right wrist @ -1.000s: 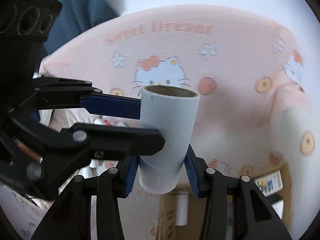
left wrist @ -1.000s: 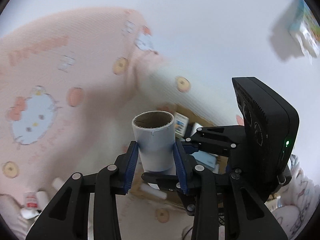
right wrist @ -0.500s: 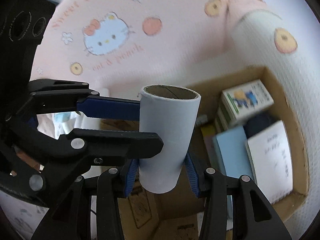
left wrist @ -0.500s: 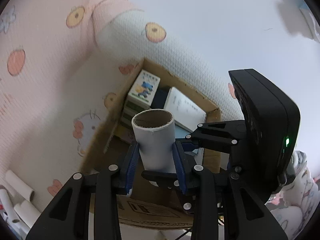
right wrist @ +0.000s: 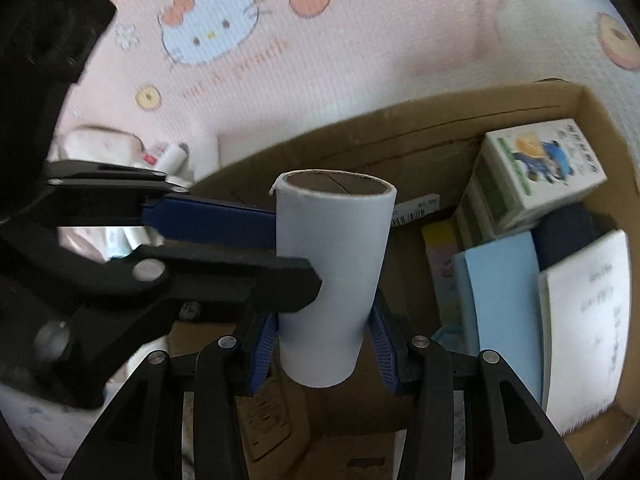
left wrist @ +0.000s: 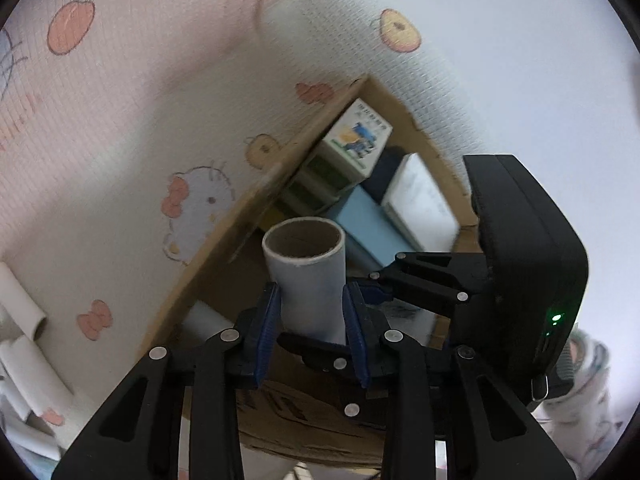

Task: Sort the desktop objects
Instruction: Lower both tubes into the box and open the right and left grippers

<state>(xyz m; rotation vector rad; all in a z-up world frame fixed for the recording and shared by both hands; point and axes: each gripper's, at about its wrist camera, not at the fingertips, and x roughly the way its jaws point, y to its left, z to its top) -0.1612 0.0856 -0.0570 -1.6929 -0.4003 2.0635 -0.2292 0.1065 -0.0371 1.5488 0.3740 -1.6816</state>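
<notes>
**Item held.** White paper-covered cardboard tube [left wrist: 306,280], brown inside, open end forward. Both tools grip it at once: left gripper [left wrist: 312,316] clamped on its lower part, blue pads [left wrist: 267,320] pressed to either side; right gripper [right wrist: 322,346] likewise clamped near the base. In the right wrist view the left tool's fingers come in from 9 o'clock across the tube's middle.

**Location.** Tube hangs in the air above the open brown cardboard box [right wrist: 400,136], over the bare part of its floor.

**Box contents.** At 2 o'clock in the right wrist view, a white-and-green carton with cartoon print [right wrist: 536,168]; at 3 o'clock a pale blue flat book [right wrist: 500,300]; at 4 o'clock a white printed booklet [right wrist: 584,320]; between them a dark navy object [right wrist: 568,224], kind unclear.

**Surroundings.** Pink cartoon-cat fabric [right wrist: 280,64] beyond the box. More white tubes [left wrist: 24,312] lie at 8 o'clock in the left wrist view.

**Handling note (judgement).** Step appears to be depositing the tube. Advisable: lower over the bare floor, away from the books; release one grip first, then the other, so the light tube is not twisted or flicked; squeeze gently, as thin card crushes.
</notes>
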